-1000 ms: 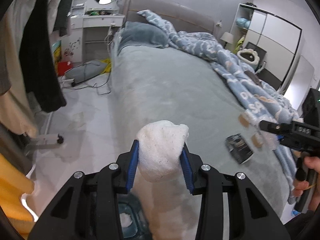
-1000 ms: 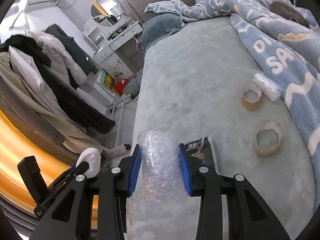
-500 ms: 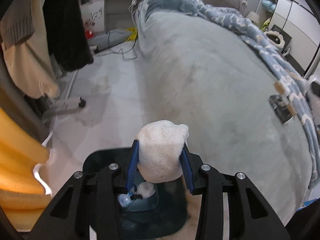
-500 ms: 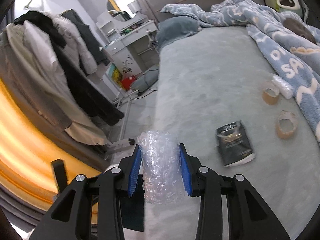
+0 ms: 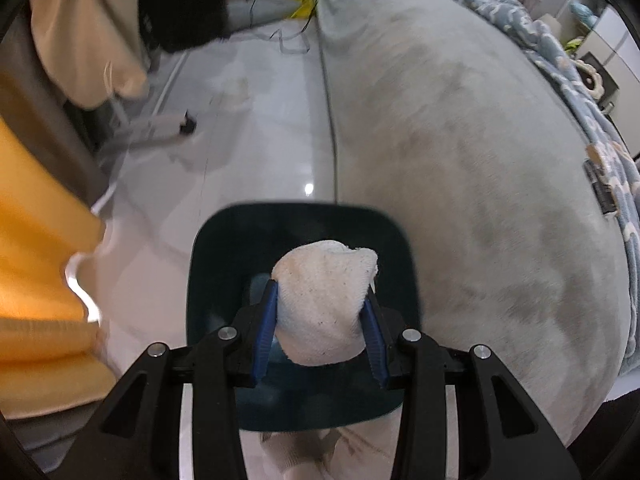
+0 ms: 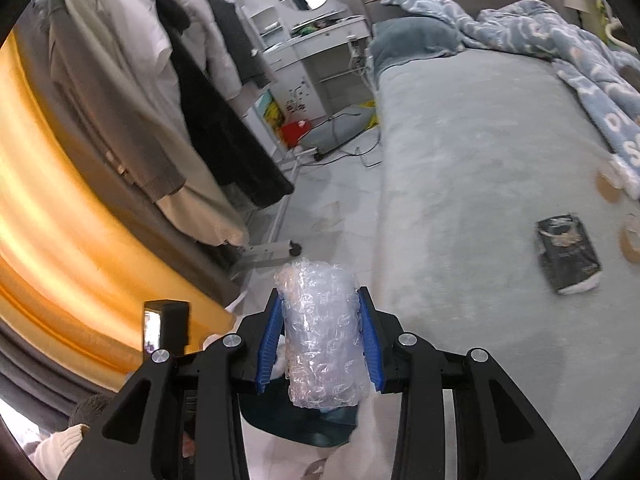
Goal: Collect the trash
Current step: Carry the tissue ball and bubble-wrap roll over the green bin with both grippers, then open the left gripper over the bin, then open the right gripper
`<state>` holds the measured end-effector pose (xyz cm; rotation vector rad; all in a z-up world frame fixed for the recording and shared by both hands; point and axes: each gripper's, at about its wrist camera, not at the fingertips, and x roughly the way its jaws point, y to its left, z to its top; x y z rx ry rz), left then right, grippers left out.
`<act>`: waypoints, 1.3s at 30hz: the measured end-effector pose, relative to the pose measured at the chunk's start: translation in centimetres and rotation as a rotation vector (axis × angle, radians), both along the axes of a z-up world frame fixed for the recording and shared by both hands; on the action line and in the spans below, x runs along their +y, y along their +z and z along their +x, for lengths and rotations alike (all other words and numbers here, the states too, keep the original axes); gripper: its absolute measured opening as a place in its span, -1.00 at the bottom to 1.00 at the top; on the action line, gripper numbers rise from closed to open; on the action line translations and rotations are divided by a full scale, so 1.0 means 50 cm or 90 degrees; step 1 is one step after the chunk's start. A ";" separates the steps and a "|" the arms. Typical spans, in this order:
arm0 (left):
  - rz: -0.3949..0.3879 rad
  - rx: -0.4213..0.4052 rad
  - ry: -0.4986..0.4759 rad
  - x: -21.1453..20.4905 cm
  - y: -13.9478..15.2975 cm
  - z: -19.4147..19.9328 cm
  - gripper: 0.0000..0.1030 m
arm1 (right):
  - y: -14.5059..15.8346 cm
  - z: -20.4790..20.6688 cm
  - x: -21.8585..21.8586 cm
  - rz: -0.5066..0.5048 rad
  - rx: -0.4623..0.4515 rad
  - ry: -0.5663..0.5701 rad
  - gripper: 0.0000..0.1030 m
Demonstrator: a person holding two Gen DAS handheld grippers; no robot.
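White cloth wad (image 5: 324, 300) pinched in the left gripper (image 5: 320, 320) now hangs right over the dark bin (image 5: 296, 224), having swung off the bed (image 5: 460, 160), while the right gripper (image 6: 320, 338) squeezing bubble wrap (image 6: 320, 332) trails close, so both drops look imminent.

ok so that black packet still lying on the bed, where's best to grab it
The black packet lies flat on the bed, so there is little to pinch from above. Probably best to come in low from the side towards the trash bin, at its crumpled white-edged near end, which seems to stand slightly off the cover.
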<state>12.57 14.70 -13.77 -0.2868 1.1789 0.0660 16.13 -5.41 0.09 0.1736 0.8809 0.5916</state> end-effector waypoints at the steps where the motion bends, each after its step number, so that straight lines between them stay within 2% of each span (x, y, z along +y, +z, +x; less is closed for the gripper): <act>1: -0.003 0.012 0.003 0.008 -0.009 -0.002 -0.17 | -0.002 -0.002 0.010 -0.004 -0.001 0.006 -0.27; 12: -0.017 0.103 -0.005 0.035 -0.082 -0.022 -0.13 | -0.031 -0.010 0.124 -0.033 0.007 0.068 -0.27; 20: -0.038 0.135 0.003 0.065 -0.105 -0.039 0.21 | -0.066 -0.006 0.173 -0.056 0.032 0.092 -0.27; 22: -0.041 0.133 0.009 0.075 -0.103 -0.044 0.27 | -0.078 -0.003 0.182 -0.064 0.043 0.094 -0.27; 32: -0.037 0.074 0.041 0.139 -0.071 -0.068 0.29 | -0.143 0.007 0.230 -0.094 0.093 0.110 -0.27; 39: -0.013 0.006 0.046 0.168 -0.026 -0.080 0.15 | -0.208 0.013 0.260 -0.125 0.136 0.120 -0.27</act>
